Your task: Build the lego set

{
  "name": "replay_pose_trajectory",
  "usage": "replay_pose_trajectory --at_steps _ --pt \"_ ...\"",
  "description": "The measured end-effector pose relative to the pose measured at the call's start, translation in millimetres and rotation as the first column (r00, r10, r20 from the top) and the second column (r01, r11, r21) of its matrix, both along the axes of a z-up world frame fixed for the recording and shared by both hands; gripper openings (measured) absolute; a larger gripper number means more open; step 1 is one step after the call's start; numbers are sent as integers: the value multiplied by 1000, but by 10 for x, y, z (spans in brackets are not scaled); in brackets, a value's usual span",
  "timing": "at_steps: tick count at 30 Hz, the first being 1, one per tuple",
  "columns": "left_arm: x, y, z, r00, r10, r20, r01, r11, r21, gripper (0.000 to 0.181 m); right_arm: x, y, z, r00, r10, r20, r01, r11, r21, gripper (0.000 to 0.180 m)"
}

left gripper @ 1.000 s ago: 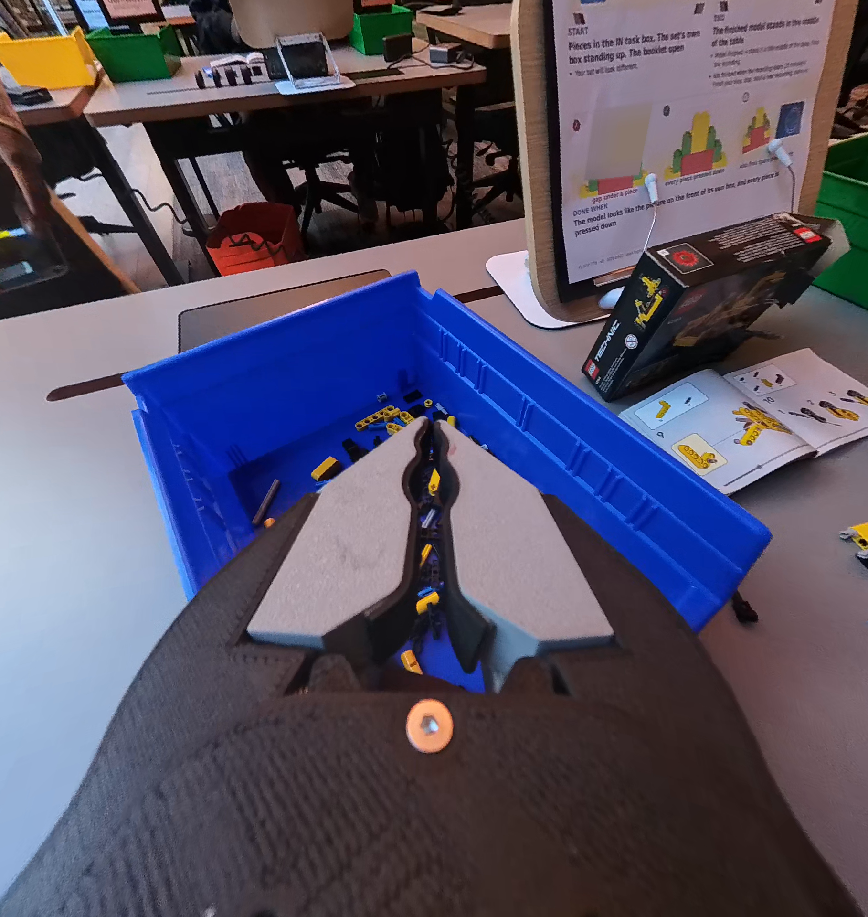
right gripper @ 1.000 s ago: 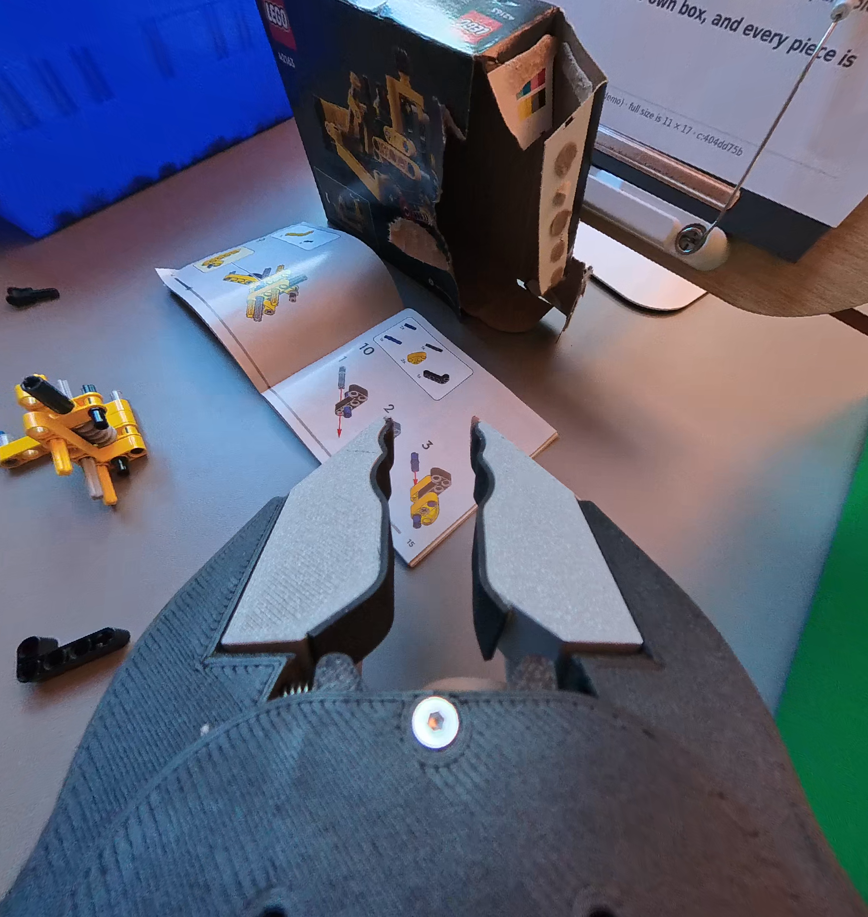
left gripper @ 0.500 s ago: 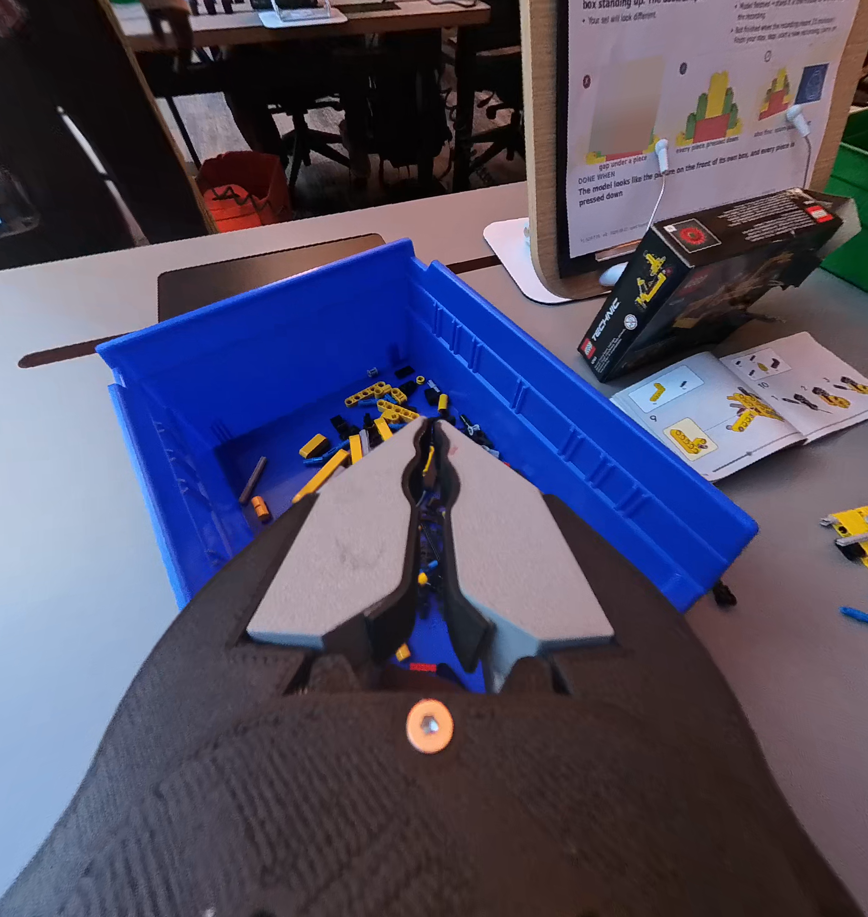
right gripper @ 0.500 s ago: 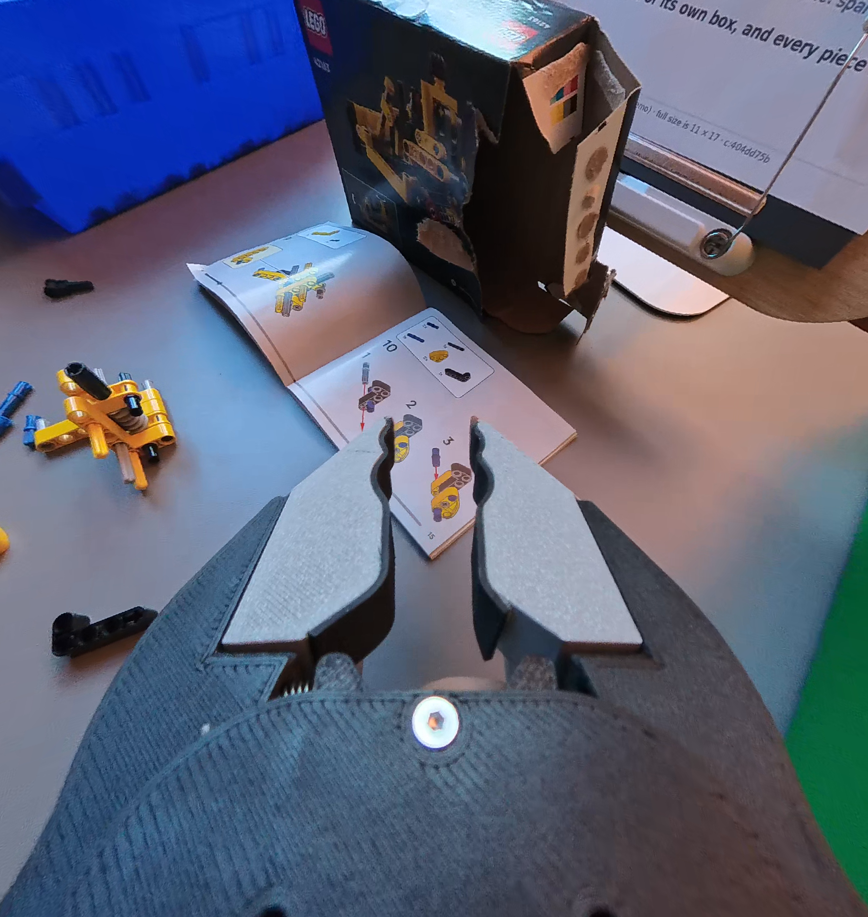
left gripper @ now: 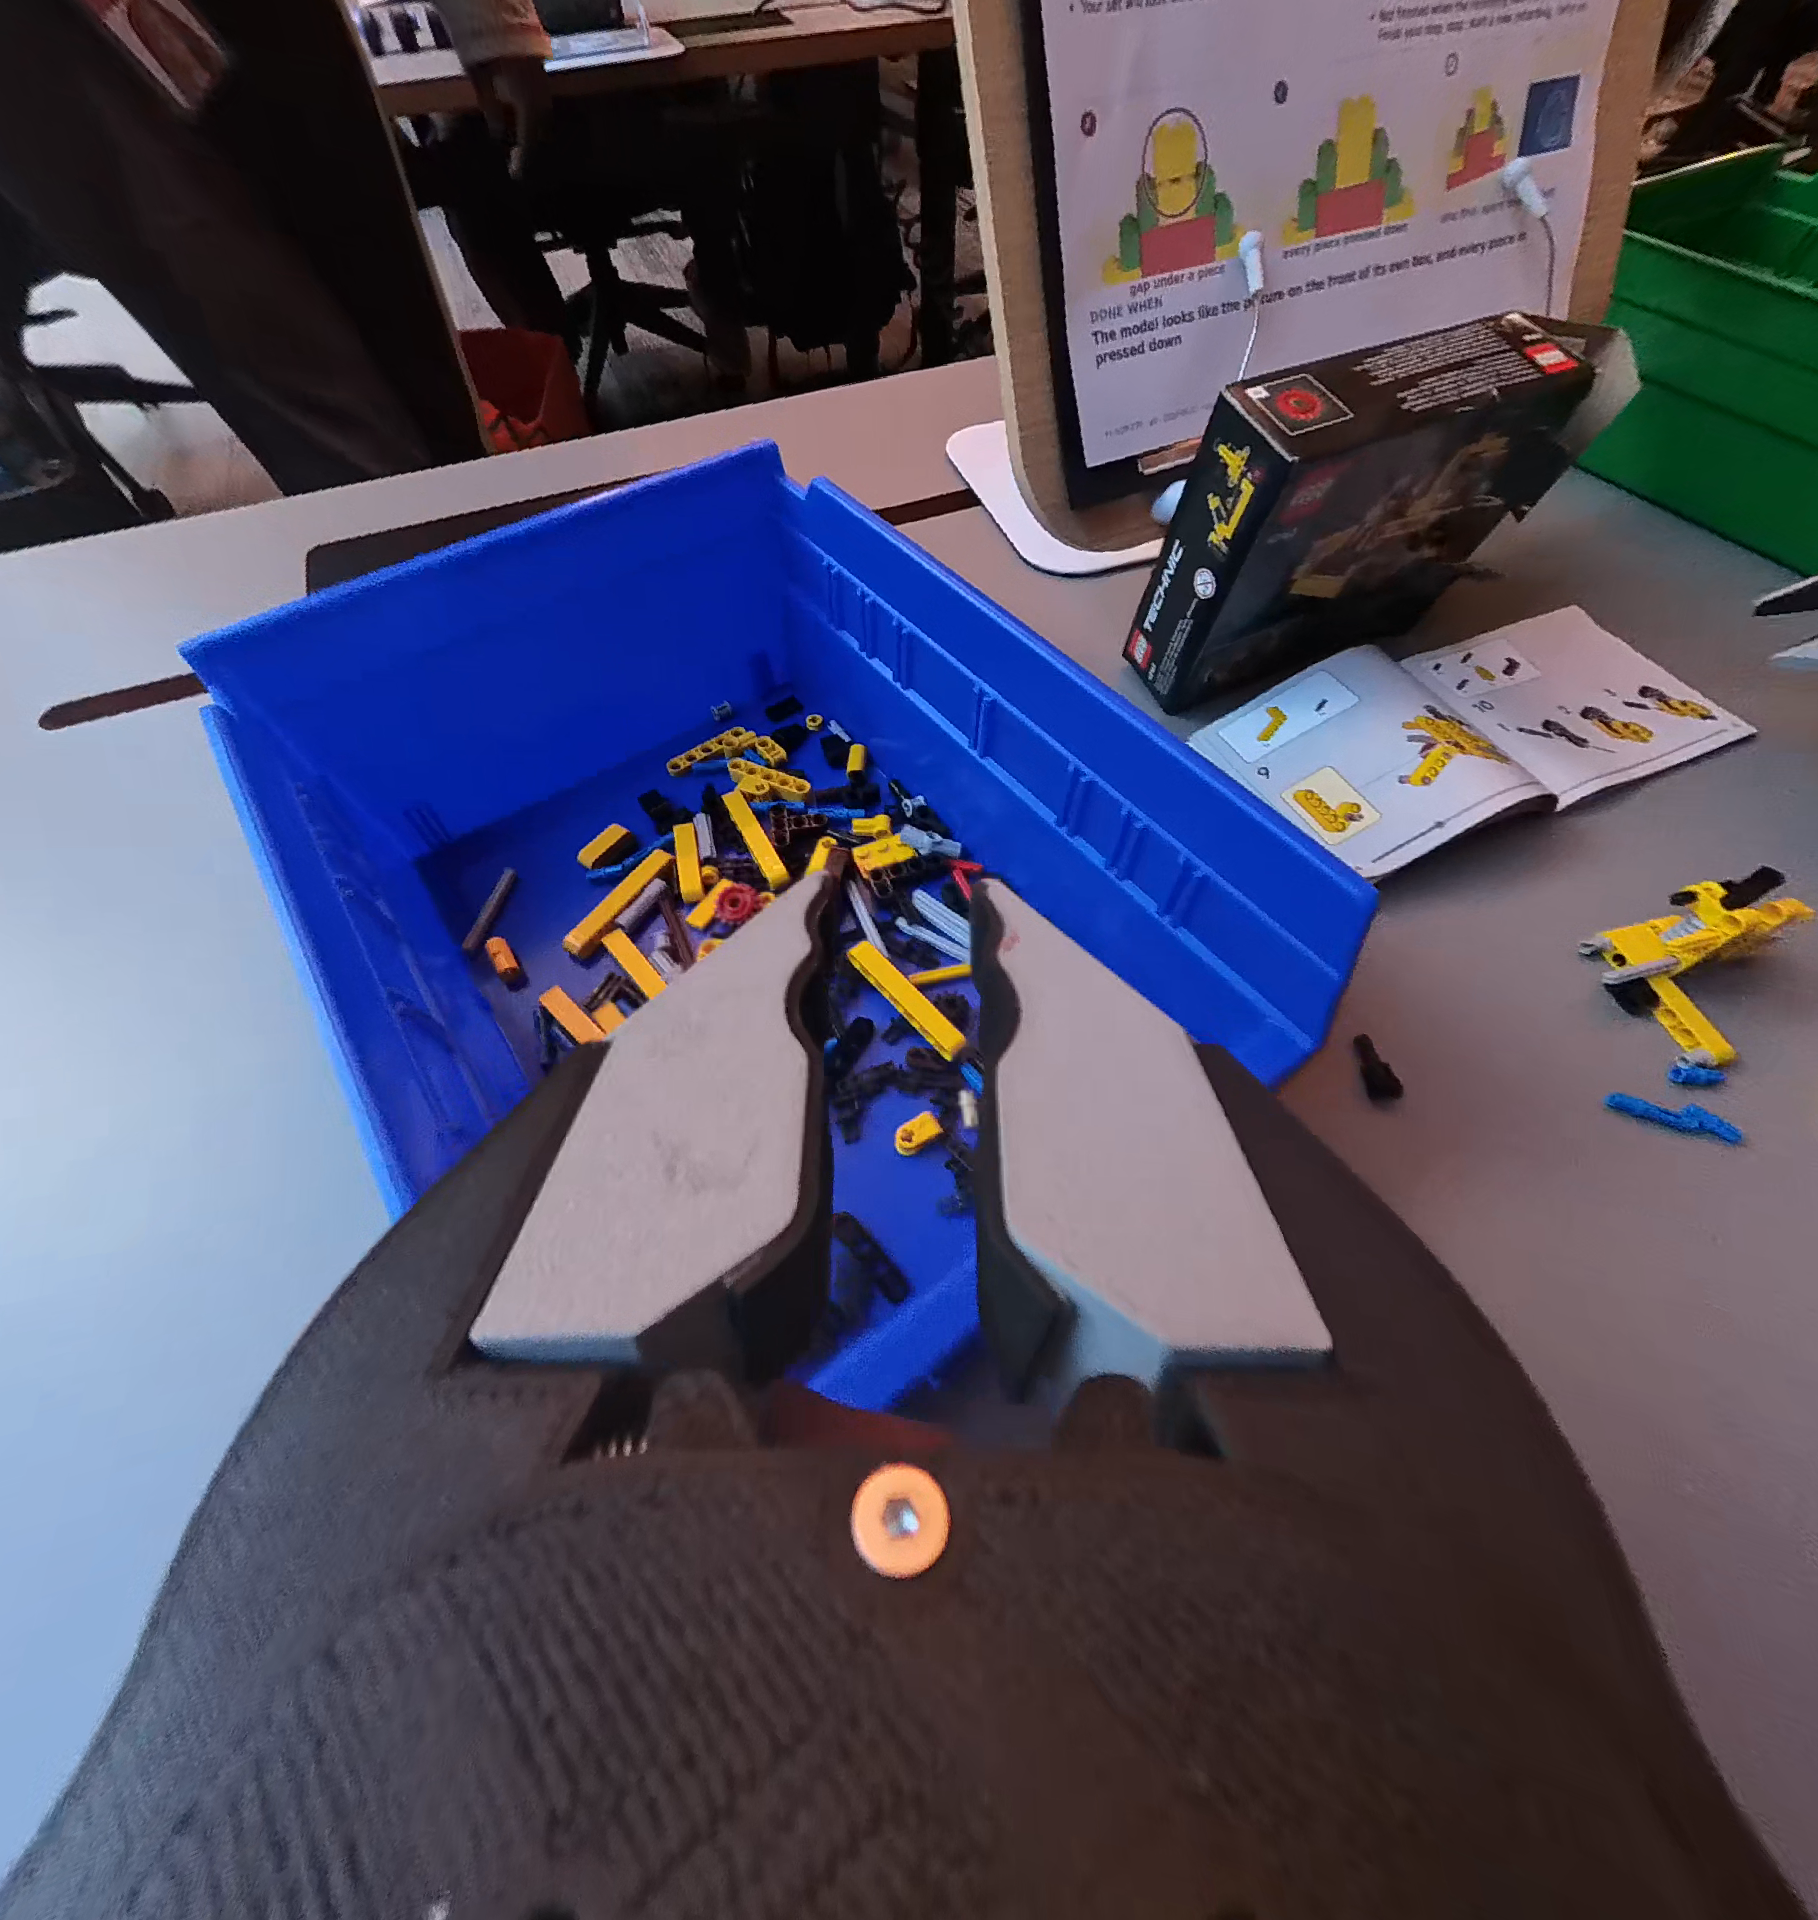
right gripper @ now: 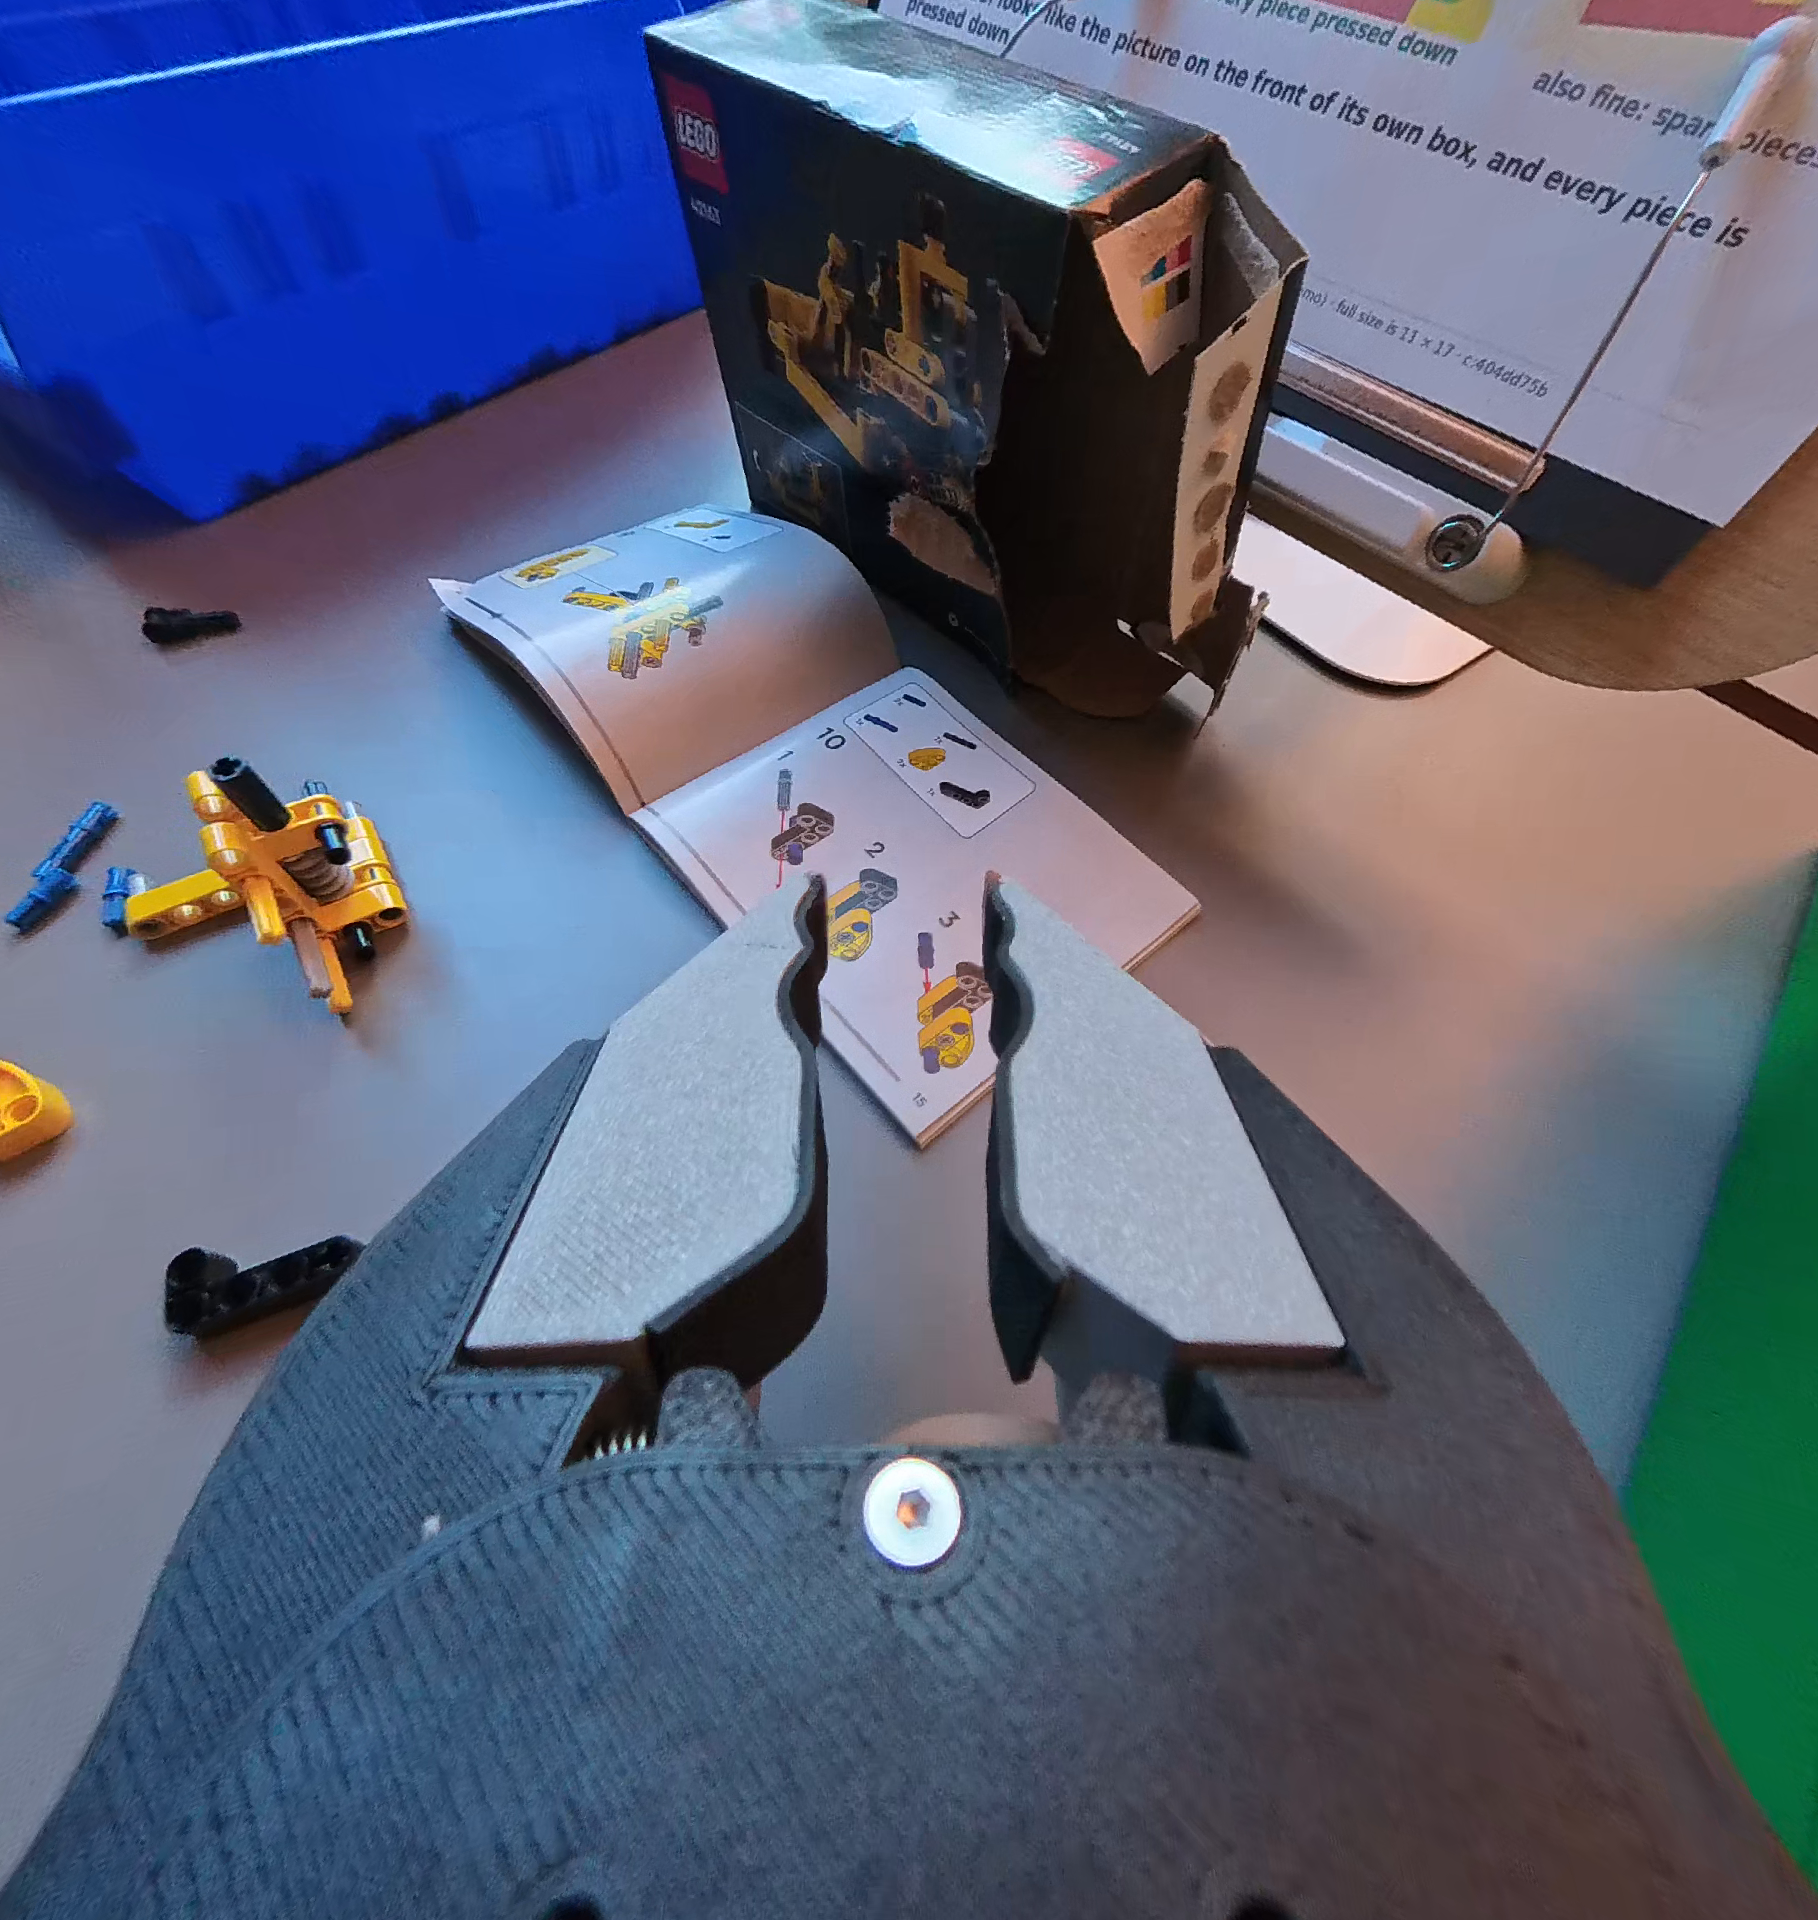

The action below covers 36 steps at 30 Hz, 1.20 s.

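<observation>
A blue bin [left gripper: 1081, 790] holds several loose yellow, black and grey lego pieces [left gripper: 749, 831]. My left gripper [left gripper: 900, 904] is open and empty above the bin's near end. A part-built yellow model [right gripper: 281, 873] lies on the table; it also shows in the left wrist view [left gripper: 1694, 945]. My right gripper [right gripper: 900, 899] is open and empty above the open instruction booklet [right gripper: 780, 748]. Loose on the table are blue pins [right gripper: 63, 862], a yellow curved piece [right gripper: 1, 1117], a black angled beam [right gripper: 250, 1283] and a black pin [right gripper: 190, 623].
The torn black set box [right gripper: 936, 343] stands behind the booklet. A wooden sign board [left gripper: 1300, 208] with a printed sheet stands behind it. A green bin [left gripper: 1757, 343] is at the far right. A person stands beyond the table at far left [left gripper: 209, 229]. The black pin [right gripper: 190, 623] lies around 20 cm away from my left fingertips. The left camera catches it too, in the left wrist view [left gripper: 1379, 1069].
My left gripper has opened and drawn back over the bin, showing more of its pieces. My right gripper has drawn back and swung right, bringing the yellow curved piece into view.
</observation>
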<state>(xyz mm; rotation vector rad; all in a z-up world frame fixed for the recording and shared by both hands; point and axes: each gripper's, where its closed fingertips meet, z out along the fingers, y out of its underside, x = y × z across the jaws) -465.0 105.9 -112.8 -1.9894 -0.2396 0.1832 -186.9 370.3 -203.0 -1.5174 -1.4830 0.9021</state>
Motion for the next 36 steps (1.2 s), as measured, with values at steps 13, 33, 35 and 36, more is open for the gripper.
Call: replay_pose_trajectory --at_steps 13,33,35,36 --pt "367 -105 -35 999 -28 38 27 999 17 22 166 -44 126 997 -34 -70 35 999 19 24" --pt "991 -386 -175 999 -11 35 12 999 -44 26 419 -286 306 990 -1 -141 11 998 68 22" --pt "1024 -400 -206 999 -2 41 4 999 -52 26 412 -324 329 989 13 -145 -4 998 64 22" --pt "1045 -404 -217 999 0 45 3 999 -53 26 410 -342 341 989 19 -148 -9 998 67 22"
